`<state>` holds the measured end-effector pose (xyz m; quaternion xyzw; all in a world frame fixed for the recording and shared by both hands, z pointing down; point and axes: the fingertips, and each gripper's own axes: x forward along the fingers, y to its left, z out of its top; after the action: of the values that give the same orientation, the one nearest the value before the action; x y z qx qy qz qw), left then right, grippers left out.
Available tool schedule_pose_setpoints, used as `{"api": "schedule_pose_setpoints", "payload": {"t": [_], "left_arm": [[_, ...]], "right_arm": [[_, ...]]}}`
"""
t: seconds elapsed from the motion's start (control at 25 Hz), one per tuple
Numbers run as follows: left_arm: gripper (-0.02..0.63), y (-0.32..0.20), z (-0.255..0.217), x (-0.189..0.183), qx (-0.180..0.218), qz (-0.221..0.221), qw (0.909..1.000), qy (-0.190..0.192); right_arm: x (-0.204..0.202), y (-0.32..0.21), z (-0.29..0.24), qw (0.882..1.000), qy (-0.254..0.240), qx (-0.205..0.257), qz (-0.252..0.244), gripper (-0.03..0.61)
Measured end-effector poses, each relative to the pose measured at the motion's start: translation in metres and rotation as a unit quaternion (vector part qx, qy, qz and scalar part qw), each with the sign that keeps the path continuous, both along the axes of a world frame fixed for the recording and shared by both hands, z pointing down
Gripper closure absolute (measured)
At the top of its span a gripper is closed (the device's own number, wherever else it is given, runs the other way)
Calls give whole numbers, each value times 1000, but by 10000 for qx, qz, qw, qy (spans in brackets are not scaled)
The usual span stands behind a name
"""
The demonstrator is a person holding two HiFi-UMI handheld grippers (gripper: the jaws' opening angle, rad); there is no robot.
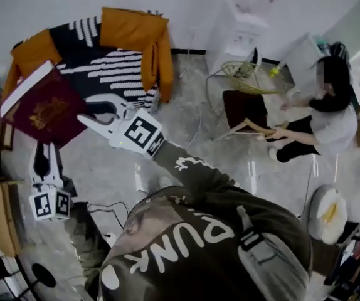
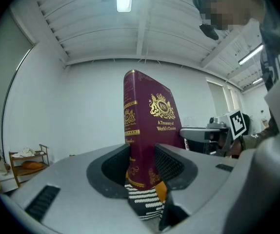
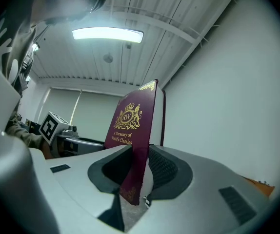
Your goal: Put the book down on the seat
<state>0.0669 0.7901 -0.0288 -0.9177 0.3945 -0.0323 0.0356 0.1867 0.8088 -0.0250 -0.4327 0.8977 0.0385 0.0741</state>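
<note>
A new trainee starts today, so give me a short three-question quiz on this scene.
1. Fill in: the left gripper and the right gripper both have the ___ between their jaws.
2. True or false: it already lies on the seat.
3. Its spine faces which gripper's camera? A) left B) right C) neither

Key: 1. book; 2. false, it is held up in the air; 3. A.
</note>
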Motion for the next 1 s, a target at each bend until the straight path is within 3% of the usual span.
{"api": "schedule_pose_setpoints", "payload": {"t": [0.12,0.28,0.68,1.0], "left_arm": [[460,-19,14,23,-42,101,9999,-13],[460,-40,12,0,48,237,9997,61],[460,-41,27,-24,-116,-114,9998,-82],[460,-78,33,-30,-112,-107,9999,-45]], "right_arm": [[27,-17,6,9994,-263,91,206,463],[5,-36,5,9994,135,72,325,463],[-16,-46,22,10000,-16,-79,8,463],[-22,-83,27,10000,22,-81,9,463]]}}
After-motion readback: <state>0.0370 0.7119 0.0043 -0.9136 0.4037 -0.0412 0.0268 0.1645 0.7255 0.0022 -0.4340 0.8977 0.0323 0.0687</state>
